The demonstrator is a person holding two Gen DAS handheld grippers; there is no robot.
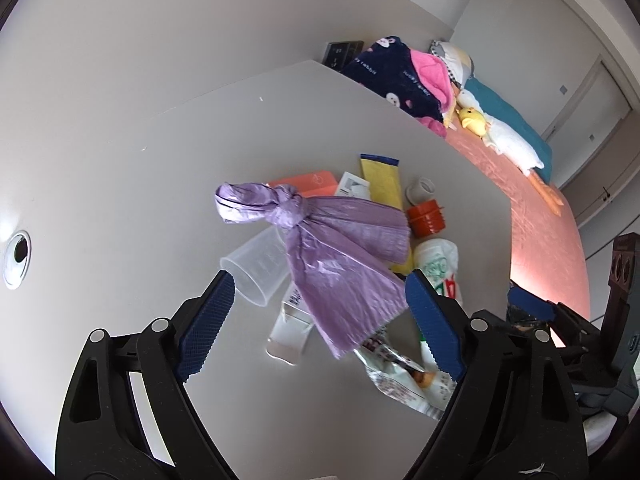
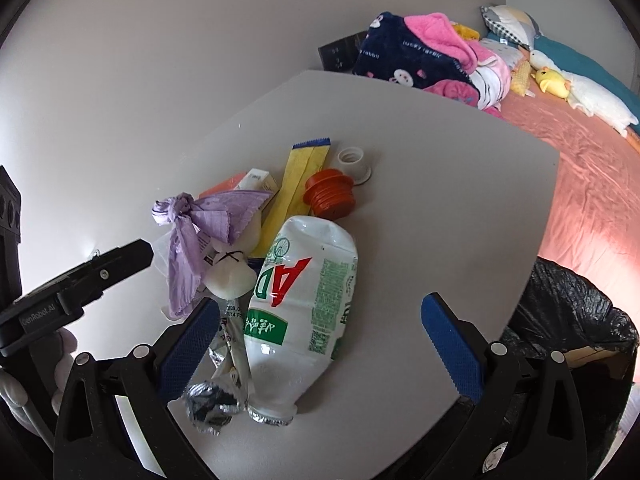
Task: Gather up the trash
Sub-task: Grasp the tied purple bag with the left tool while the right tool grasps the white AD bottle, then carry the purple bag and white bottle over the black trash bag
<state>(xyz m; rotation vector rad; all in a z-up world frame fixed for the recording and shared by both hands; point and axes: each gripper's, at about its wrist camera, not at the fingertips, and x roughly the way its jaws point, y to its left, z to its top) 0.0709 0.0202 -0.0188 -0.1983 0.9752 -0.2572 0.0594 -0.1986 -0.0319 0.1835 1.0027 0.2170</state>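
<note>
Trash lies in a heap on a white table (image 1: 140,184). In the left wrist view a knotted purple plastic bag (image 1: 336,256) lies over a clear plastic cup (image 1: 256,268) and wrappers. My left gripper (image 1: 320,312) is open just above and before the bag, empty. In the right wrist view a crushed white bottle with green and red print (image 2: 304,300) lies between the fingers of my open right gripper (image 2: 320,340). A foil wrapper (image 2: 212,400), a yellow sachet (image 2: 296,184), an orange lid (image 2: 330,196) and the purple bag (image 2: 200,228) lie around it.
A bin lined with a black bag (image 2: 568,312) stands beside the table at the right. A bed with a pink sheet (image 2: 592,160), blankets and plush toys lies beyond the table. A wall runs behind the table.
</note>
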